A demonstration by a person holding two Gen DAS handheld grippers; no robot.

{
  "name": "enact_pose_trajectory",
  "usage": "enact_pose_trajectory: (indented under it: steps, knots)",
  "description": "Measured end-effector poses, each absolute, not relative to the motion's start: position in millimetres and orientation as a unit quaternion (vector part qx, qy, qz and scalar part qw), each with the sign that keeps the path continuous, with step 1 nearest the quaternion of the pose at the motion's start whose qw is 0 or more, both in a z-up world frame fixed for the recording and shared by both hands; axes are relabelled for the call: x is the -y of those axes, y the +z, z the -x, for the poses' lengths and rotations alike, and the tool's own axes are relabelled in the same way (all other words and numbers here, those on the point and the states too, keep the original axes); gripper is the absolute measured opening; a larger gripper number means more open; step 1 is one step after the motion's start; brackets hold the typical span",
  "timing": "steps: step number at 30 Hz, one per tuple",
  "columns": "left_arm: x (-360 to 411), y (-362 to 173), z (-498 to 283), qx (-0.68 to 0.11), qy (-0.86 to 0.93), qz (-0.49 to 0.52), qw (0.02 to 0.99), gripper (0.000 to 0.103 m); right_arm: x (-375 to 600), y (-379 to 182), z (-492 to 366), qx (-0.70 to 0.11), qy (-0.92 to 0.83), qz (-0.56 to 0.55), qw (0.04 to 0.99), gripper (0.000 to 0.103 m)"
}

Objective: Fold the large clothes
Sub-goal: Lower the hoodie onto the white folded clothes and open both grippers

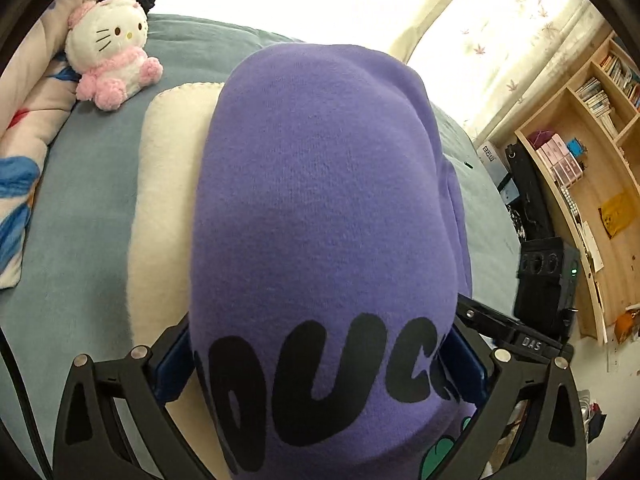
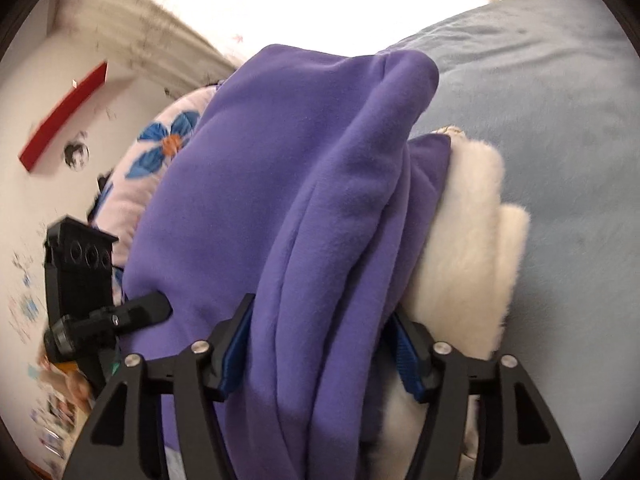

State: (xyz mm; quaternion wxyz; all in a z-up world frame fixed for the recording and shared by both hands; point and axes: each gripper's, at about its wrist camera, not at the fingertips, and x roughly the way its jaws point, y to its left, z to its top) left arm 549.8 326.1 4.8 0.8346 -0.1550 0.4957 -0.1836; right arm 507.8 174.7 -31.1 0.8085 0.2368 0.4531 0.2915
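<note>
A purple sweatshirt [image 1: 320, 200] with black lettering fills the left wrist view, folded into a thick bundle above a folded cream fleece garment [image 1: 168, 184] on the bed. My left gripper [image 1: 320, 364] is shut on the sweatshirt's near end, its blue pads pressing both sides. In the right wrist view my right gripper [image 2: 320, 348] is shut on the bunched folds of the sweatshirt [image 2: 304, 184], with the cream fleece [image 2: 468, 264] just to its right. The other gripper [image 2: 80, 280] shows at the left, beside the purple cloth.
A grey-blue bed cover [image 1: 88, 216] lies under the clothes. A Hello Kitty plush [image 1: 112, 52] and a flowered quilt [image 1: 24, 132] sit at the bed's left. A wooden bookshelf [image 1: 580, 168] stands right. A bright curtained window [image 1: 500, 20] is behind.
</note>
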Motion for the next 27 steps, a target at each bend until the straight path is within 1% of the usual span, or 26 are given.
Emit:
enact_pose_trajectory:
  steps: [1,4,7,8,10,12,13,14,15,16,17,18,19,22,23,24,25,27]
  knots:
    - [-322.1,6.3,-542.0,-0.495,-0.18,0.152,0.836,0.103,-172.7,-23.7,-503.2,-0.458,0.281,-0.218,0.815,0.069]
    - [-317.8,16.7,-524.1,-0.486,-0.146,0.129,0.852,0.103,-165.1,-2.5,-487.3,-0.456,0.264,-0.178,0.831,0.069]
    - [-316.5,32.4,-509.3,-0.473,-0.113,0.124,0.865,0.099,-149.0,20.0,-463.2,-0.427,0.245,-0.142,0.859,0.069]
    - [-316.5,39.4,-503.5,-0.467,-0.102,0.121,0.87,0.095,-148.0,27.5,-458.1,-0.416,0.244,-0.135,0.866,0.069]
    - [-314.0,55.4,-490.7,-0.448,-0.092,0.116,0.882,0.091,-150.3,43.7,-448.9,-0.394,0.25,-0.127,0.875,0.069]
    - [-309.2,70.7,-480.7,-0.43,-0.088,0.109,0.892,0.083,-157.0,53.2,-444.8,-0.385,0.252,-0.121,0.88,0.069]
    - [-302.8,78.7,-475.0,-0.423,-0.086,0.098,0.897,0.075,-163.6,58.0,-441.6,-0.38,0.26,-0.118,0.88,0.068]
    - [-297.2,82.8,-471.9,-0.422,-0.087,0.091,0.898,0.061,-170.1,59.0,-441.9,-0.38,0.264,-0.114,0.879,0.065]
    - [-289.2,85.5,-469.2,-0.423,-0.091,0.079,0.898,0.053,-178.9,58.6,-440.7,-0.388,0.275,-0.111,0.873,0.057]
    - [-284.6,85.2,-468.3,-0.427,-0.088,0.071,0.897,0.039,-185.1,55.6,-440.7,-0.398,0.286,-0.11,0.865,0.049]
    - [-276.6,83.2,-467.1,-0.434,-0.07,0.048,0.897,0.038,-191.8,52.6,-440.2,-0.409,0.298,-0.109,0.855,0.046]
    - [-272.3,80.8,-465.7,-0.432,-0.06,0.031,0.9,0.037,-199.0,49.0,-439.7,-0.42,0.312,-0.109,0.845,0.038]
    - [-269.5,79.6,-465.3,-0.43,-0.054,0.021,0.901,0.037,-206.1,42.5,-437.4,-0.432,0.323,-0.104,0.836,0.032]
    - [-264.2,72.0,-463.0,-0.43,-0.04,-0.004,0.902,0.034,-211.3,26.2,-435.1,-0.451,0.293,-0.074,0.84,0.029]
    - [-264.8,68.7,-462.9,-0.431,-0.037,-0.007,0.902,0.031,-208.3,17.2,-438.7,-0.462,0.281,-0.072,0.838,0.023]
    - [-265.3,66.4,-462.7,-0.43,-0.035,-0.008,0.902,0.031,-205.2,11.3,-441.8,-0.469,0.273,-0.073,0.837,0.006]
    - [-265.1,64.9,-462.3,-0.429,-0.034,-0.007,0.902,0.03,-200.1,6.0,-444.4,-0.473,0.265,-0.076,0.837,0.0]
    - [-262.2,64.5,-459.9,-0.425,-0.03,-0.01,0.904,0.03,-195.9,5.7,-445.8,-0.474,0.269,-0.086,0.834,0.0]
